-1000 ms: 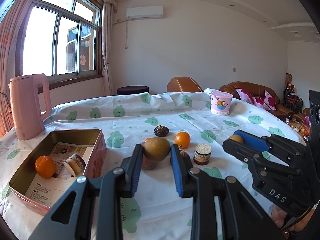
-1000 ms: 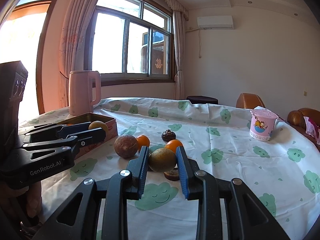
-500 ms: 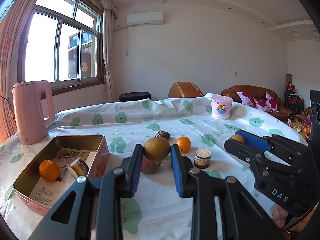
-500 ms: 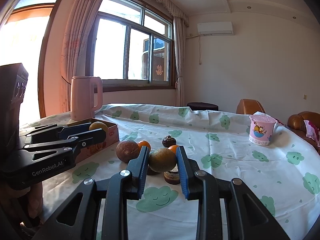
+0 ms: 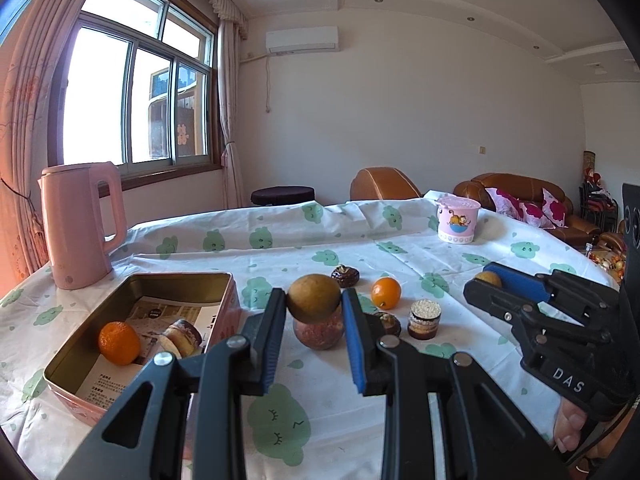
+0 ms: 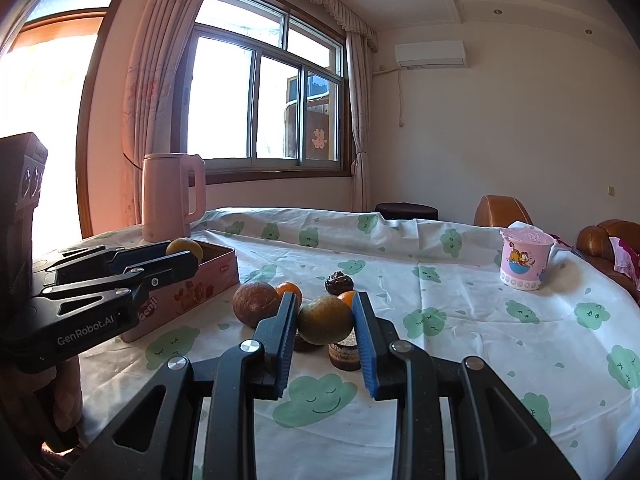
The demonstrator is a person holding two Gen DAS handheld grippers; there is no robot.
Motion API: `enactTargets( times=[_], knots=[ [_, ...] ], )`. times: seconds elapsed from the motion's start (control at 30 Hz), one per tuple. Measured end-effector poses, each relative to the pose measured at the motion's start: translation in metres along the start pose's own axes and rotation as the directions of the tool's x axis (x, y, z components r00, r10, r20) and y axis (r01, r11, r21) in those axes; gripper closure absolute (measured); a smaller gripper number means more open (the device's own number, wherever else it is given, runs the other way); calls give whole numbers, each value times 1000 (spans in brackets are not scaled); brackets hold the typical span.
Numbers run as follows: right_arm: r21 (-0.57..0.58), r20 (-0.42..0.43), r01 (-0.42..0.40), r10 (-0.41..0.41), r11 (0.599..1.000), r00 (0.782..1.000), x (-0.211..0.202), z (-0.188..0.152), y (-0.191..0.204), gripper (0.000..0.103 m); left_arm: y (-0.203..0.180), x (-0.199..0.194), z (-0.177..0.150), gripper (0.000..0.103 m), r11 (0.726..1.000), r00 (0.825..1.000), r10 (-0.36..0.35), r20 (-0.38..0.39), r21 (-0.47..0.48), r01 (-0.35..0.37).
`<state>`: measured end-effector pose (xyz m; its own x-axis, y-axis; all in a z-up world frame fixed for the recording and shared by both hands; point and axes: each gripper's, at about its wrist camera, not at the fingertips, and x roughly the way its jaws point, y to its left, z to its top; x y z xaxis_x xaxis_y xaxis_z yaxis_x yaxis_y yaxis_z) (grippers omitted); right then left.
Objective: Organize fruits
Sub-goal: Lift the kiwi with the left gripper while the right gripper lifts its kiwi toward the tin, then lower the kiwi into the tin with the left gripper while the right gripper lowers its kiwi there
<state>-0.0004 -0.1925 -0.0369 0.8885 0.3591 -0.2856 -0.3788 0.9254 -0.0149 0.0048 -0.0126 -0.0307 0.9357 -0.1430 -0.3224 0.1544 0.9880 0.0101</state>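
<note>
"DAS" on right claw (image 5: 490,280), "GenRobot.AI" on left claw (image 6: 180,254)

A round olive-brown fruit (image 5: 314,297) is sitting clamped between the left jaws, held clear above the cloth. Directly below it, a mottled reddish-brown fruit (image 5: 319,330) is resting on the table. A small orange (image 5: 385,292) is lying just beyond and to the right of those jaws. Off to their left, an open pink tin (image 5: 224,280) is holding another orange (image 5: 119,343) in its near end. A second olive-brown fruit (image 6: 325,320) is being pinched between the right jaws, with an orange (image 6: 289,289) peeking out beyond their left tip.
</note>
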Motion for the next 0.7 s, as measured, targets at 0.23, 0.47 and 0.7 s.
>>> enactTargets(
  times=[0.23,0.47,0.7],
  knots=[
    [-28,-10,-42,42,999,999,7,14,10,73,20,-1,4,73,998,999,43,-24,-35,-44],
    [-29,-28,-93,92,995,995,21,31,21,73,43,4,5,73,993,992,98,-75,-60,-102],
    [-78,-30,-140,138,987,990,35,52,44,73,66,4,9,73,986,985,142,-92,-76,-150]
  ],
)
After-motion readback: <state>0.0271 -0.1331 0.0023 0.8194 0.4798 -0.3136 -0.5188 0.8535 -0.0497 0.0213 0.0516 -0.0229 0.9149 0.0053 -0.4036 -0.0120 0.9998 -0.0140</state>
